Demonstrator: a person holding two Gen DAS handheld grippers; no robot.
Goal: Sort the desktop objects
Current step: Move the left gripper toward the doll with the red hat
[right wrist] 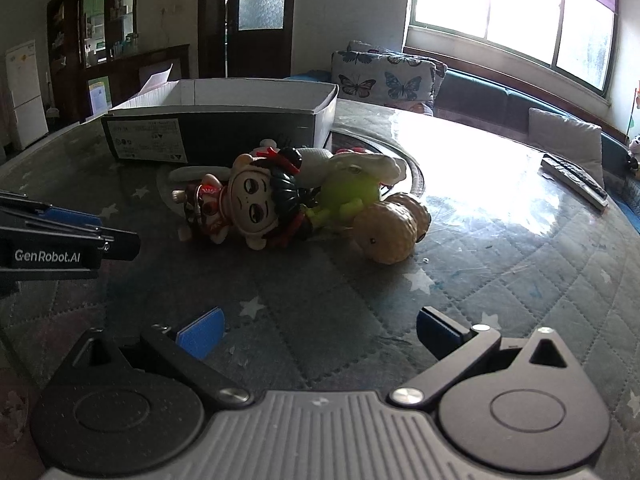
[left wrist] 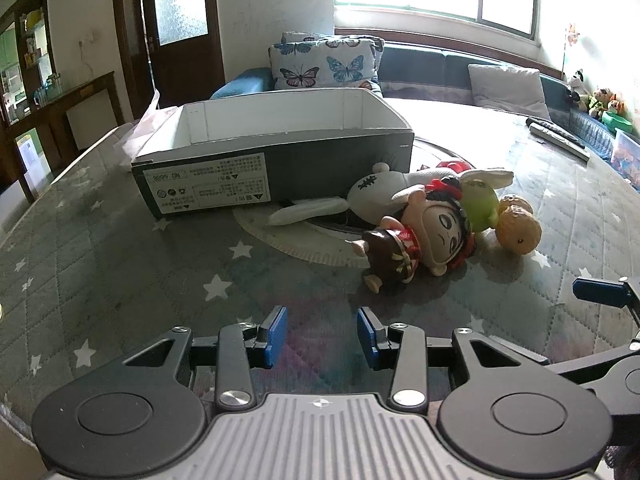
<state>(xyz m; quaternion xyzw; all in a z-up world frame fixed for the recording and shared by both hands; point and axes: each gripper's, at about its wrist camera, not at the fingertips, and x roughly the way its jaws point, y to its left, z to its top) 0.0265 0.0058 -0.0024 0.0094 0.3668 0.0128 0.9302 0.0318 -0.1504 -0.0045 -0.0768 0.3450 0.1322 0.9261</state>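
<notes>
An open dark cardboard box (left wrist: 276,148) with a white inside stands on the table; it also shows in the right wrist view (right wrist: 216,120). In front of it lies a heap of toys: a big-headed doll (left wrist: 432,236) (right wrist: 248,204), a white plush rabbit (left wrist: 384,192), a green figure (left wrist: 480,208) (right wrist: 348,196) and a tan knobbly toy (left wrist: 520,228) (right wrist: 388,232). My left gripper (left wrist: 322,334) is open and empty, short of the doll. My right gripper (right wrist: 320,332) is open and empty, short of the tan toy.
The table (left wrist: 120,264) has a quilted star-print cover under glass. A remote control (left wrist: 560,136) (right wrist: 576,180) lies at the far right. A sofa with butterfly pillows (left wrist: 324,60) stands behind the table. Each gripper shows at the edge of the other's view.
</notes>
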